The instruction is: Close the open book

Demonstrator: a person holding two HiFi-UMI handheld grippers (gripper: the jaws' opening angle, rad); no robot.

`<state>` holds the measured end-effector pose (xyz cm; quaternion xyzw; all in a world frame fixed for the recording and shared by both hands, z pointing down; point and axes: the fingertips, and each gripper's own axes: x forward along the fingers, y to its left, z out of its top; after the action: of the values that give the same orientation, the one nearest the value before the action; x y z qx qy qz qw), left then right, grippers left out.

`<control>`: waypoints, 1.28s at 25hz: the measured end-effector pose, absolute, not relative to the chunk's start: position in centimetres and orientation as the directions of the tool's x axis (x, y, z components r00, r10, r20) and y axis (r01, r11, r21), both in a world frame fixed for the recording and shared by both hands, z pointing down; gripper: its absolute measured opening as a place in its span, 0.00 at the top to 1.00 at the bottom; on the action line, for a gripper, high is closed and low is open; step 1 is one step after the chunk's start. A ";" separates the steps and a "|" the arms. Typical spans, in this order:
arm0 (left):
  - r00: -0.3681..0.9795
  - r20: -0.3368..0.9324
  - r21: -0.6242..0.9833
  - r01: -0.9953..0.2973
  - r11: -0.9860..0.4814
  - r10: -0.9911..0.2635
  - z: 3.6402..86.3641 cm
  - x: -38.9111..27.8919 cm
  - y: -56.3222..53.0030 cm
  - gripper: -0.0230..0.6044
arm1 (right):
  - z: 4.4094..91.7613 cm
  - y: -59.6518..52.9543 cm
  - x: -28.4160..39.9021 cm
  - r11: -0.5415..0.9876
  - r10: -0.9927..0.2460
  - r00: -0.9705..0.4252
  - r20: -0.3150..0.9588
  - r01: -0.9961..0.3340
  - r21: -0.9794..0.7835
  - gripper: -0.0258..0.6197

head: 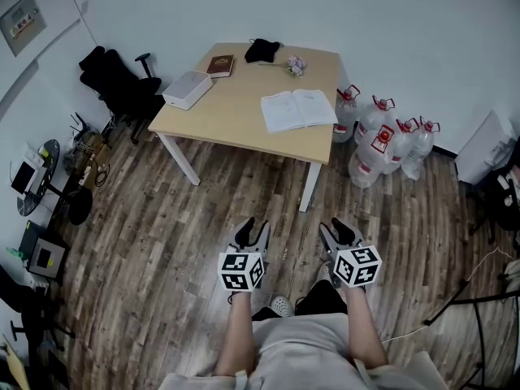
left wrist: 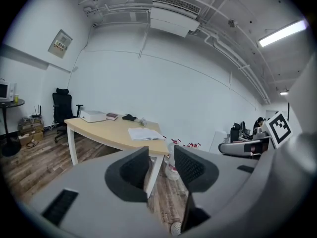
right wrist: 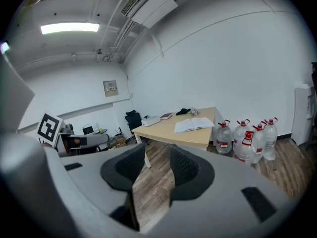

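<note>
An open book [head: 298, 108] with white pages lies on the right part of a light wooden table [head: 231, 108], well ahead of me across the floor. The same book [left wrist: 144, 133] [right wrist: 196, 124] shows far off in both gripper views. My left gripper [head: 251, 234] and right gripper [head: 340, 235] hang side by side over the wooden floor, close to the person's body and far short of the table. Each is open, with only floor visible between the jaws. Neither touches anything.
On the table lie a white box [head: 188, 89], a closed dark red book [head: 220, 65], a black object [head: 262, 50] and a small pale bunch [head: 295, 66]. Several water jugs [head: 382, 136] stand right of the table. A black office chair [head: 120, 84] and clutter fill the left side.
</note>
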<state>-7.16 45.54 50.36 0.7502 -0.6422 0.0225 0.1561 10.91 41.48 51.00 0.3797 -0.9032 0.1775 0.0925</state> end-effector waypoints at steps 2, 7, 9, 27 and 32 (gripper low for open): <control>0.179 0.240 0.211 -0.969 -0.129 -0.954 50.6 -7.0 45.4 0.68 | 51.0 41.4 10.8 0.657 -0.646 -0.699 0.306 -0.714 -0.243 0.69; 0.177 0.245 0.230 -0.966 -0.121 -0.953 50.6 -7.6 45.0 0.66 | 51.5 41.5 9.5 0.680 -0.613 -0.719 0.326 -0.691 -0.245 0.65; 0.168 0.243 0.230 -0.967 -0.111 -0.955 50.5 -7.9 44.9 0.66 | 51.4 41.2 8.9 0.691 -0.606 -0.726 0.325 -0.683 -0.238 0.65; 0.108 0.282 0.262 -0.965 -0.032 -0.953 53.0 -13.8 34.8 0.66 | 54.0 29.8 2.1 0.729 -0.558 -0.742 0.373 -0.652 -0.206 0.65; 0.119 0.294 0.270 -0.962 -0.037 -0.948 53.1 -15.2 28.5 0.66 | 54.4 24.0 0.6 0.705 -0.552 -0.739 0.385 -0.661 -0.257 0.65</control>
<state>-15.21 28.54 53.07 0.7198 -0.6635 0.0170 0.2035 0.61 23.97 54.44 0.3323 -0.9126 0.1921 0.1408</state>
